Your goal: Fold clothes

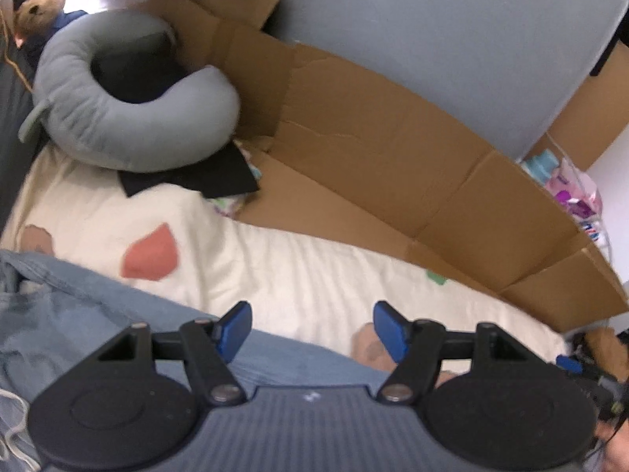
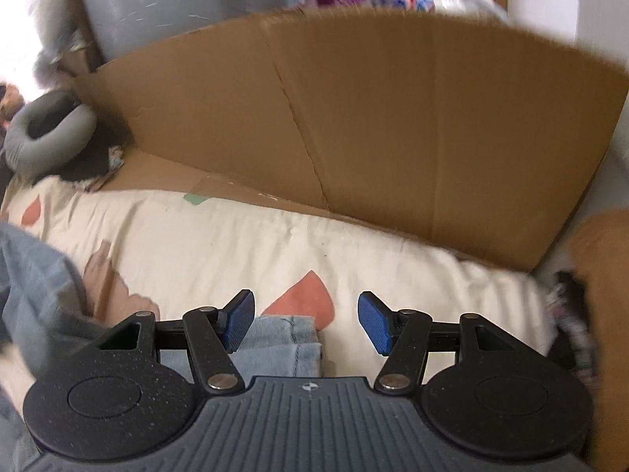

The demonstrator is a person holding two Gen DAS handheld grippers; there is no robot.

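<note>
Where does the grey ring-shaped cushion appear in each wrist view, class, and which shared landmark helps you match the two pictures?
Left wrist view: grey ring-shaped cushion fills the upper left, on the cream blanket.
Right wrist view: cushion sits small at the left edge.
Shared landmark: the cardboard wall directly right of it.

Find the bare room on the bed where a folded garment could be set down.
Free: the cream bedspread between the cardboard wall and the denim garment. Crowded: the corner by the grey neck pillow and black cloth.
</note>
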